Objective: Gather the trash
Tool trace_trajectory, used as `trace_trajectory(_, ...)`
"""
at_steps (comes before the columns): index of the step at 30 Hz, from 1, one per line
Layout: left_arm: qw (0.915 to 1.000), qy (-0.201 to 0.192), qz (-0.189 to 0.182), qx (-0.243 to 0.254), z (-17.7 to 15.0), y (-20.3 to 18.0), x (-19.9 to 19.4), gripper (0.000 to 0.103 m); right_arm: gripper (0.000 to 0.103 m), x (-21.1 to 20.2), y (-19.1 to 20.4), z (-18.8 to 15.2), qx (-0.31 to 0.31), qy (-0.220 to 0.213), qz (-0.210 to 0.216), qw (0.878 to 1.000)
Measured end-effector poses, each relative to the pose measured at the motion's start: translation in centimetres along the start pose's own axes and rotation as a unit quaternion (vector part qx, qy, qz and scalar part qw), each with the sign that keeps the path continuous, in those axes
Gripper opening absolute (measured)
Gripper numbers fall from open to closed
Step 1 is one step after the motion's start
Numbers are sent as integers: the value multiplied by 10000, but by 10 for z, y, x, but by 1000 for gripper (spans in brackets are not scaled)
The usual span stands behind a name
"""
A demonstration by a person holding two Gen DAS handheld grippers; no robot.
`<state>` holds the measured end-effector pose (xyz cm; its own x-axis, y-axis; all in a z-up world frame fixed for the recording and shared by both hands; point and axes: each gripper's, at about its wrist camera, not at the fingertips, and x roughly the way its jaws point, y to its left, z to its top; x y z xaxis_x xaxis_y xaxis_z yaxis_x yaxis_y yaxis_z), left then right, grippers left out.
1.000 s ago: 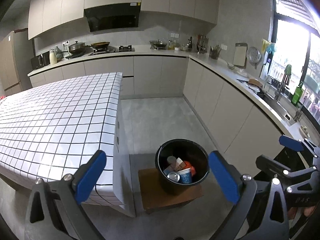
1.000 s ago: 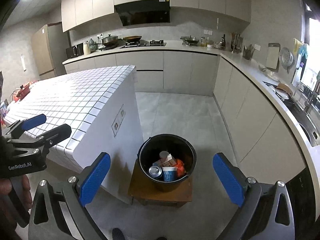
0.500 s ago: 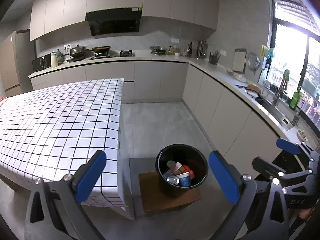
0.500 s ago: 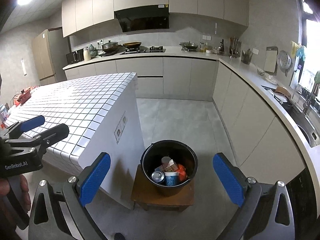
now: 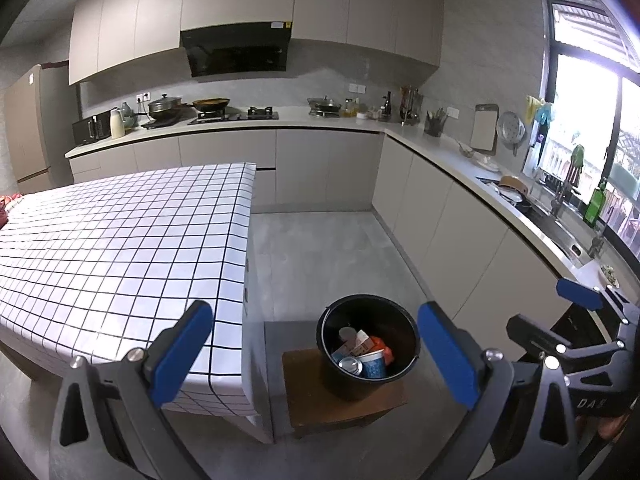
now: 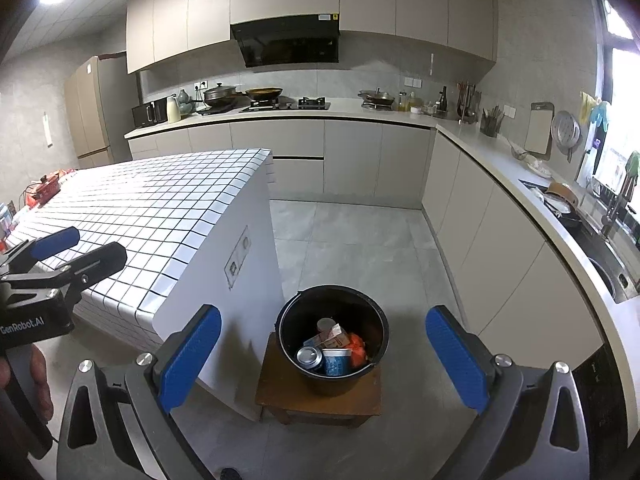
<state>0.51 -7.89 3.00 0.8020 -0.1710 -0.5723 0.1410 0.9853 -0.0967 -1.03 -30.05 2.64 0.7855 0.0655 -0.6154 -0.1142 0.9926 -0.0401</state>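
Right wrist view: bucket (image 6: 332,338) seen at 6 o'clock, trash (image 6: 330,350) collected inside; right gripper (image 6: 322,358) and left gripper (image 5: 316,356) held spread, empty.

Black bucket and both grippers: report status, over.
Left gripper open, empty. Right gripper open, empty. Black bucket on wooden stool, holding can and cartons. Nothing in the way.
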Motion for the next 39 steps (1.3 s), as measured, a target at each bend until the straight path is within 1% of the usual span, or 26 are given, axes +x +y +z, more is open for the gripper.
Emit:
trace_trajectory(7, 10000, -45, 11, 58, 0, -3, -1, 103, 103, -1, -1, 0, 30, -13, 0, 10000)
trace_trajectory(39, 10000, -17, -54, 75, 1, -8, 0, 103, 103, 1, -2, 1, 32, -22, -1, 10000)
